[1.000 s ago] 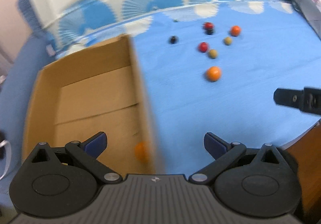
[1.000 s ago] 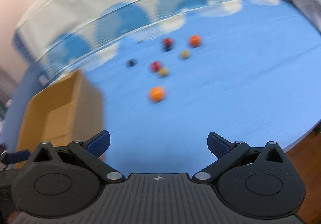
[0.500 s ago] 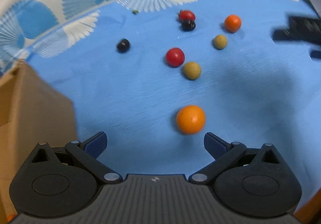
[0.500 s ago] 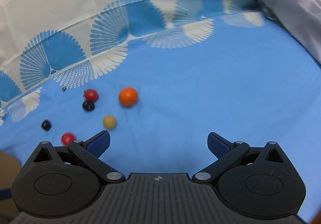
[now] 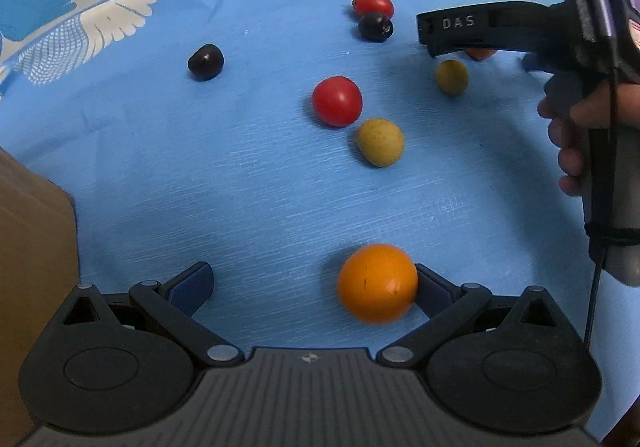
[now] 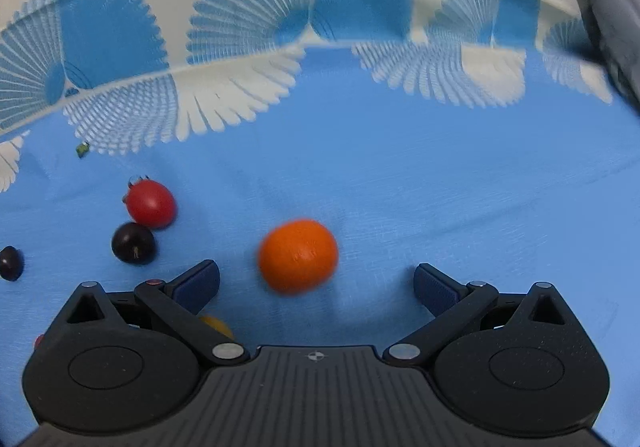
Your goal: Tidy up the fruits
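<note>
Both tools are spread. Left tool (image 5: 312, 283) should centre on the orange (image 5: 377, 283) touching its right finger; right tool (image 6: 316, 281) should straddle the tangerine (image 6: 298, 255) before squeezing gently.

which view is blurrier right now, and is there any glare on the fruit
Right wrist view: motion blur smears the orange fruit and the tablecloth pattern. Left wrist view: sharper, only the near orange by the left claw is slightly soft; the red tomato shows a faint highlight. Both views bend straight edges, fisheye style.
</note>
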`<state>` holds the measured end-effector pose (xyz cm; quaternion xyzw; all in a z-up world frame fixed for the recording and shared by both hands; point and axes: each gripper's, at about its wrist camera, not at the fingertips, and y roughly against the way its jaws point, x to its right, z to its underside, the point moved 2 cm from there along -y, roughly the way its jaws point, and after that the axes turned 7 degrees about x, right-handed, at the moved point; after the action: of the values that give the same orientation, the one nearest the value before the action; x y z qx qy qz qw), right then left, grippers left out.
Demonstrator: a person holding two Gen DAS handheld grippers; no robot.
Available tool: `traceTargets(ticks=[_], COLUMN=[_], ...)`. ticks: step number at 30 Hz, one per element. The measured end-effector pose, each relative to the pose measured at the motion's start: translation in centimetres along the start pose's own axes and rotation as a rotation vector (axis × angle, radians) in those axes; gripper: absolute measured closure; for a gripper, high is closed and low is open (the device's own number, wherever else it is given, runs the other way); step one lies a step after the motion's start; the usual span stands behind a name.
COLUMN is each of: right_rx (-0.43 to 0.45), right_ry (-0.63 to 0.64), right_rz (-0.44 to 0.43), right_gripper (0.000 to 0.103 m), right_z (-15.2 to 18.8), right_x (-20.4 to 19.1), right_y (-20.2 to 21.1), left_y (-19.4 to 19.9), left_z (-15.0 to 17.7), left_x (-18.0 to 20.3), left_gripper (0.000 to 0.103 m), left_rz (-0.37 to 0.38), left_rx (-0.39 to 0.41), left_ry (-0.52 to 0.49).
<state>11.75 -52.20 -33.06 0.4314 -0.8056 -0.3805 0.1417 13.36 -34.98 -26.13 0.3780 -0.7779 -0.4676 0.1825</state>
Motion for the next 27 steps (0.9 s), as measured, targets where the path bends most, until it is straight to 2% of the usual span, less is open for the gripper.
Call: traceTargets(ticks=[1,2,3,4,5,10,14,21,27], right_rx=[0.019,0.042,0.043,0.034,0.025,-0.026,-0.020,-0.012,-0.030], right_ry=[0.015,0.034,0.059,0.076,0.070,0.005,0.038,0.033,0.008], right_rz=[-0.014,-0.040,-0.040,-0.034,-0.034,-0.016,-0.009,-0.054,-0.111], right_gripper=[0.021,0.048,0.059,0.064,0.064,0.064,0.064,0.064,0.064], right_z=[0.0,-0.1,-0.2,-0.3,-0.4,-0.7,-0.7,-0.5,0.0], right_x=[-0.2,-0.5,-0.8,-0.9,-0.9,-0.2,-0.5,-1.0,-1.5], right_y=[0.4,0.8,1.1,1.3,1.6,3.4,5.7,9.9,14.4], left_y=[0.2,0.5,0.9,1.3,1.6,2.1,3.1,6.2,10.8], left_z=[0.0,0.1,0.0,-0.1,-0.2,0.0,0.3,1.5,2.0], left_x=[0.0,0.1,0.2,0.4,0.7,0.7,-0.1,-0.9,-1.6], left_gripper=[0.002,0.012,0.030,0.042,0.062,0.062,0.062,0.062,0.062], left_rz=[-0.001,0.009,0.011,0.010,0.012,0.018,0.024,-0.002,-0.002], left_rx=[-0.005,-0.002,0.010,0.025,0.029,-0.002,-0.007,0.014,0.066], left_ry=[0.003,0.010,0.010,0.002,-0.006,0.040,0.060,0.069,0.088])
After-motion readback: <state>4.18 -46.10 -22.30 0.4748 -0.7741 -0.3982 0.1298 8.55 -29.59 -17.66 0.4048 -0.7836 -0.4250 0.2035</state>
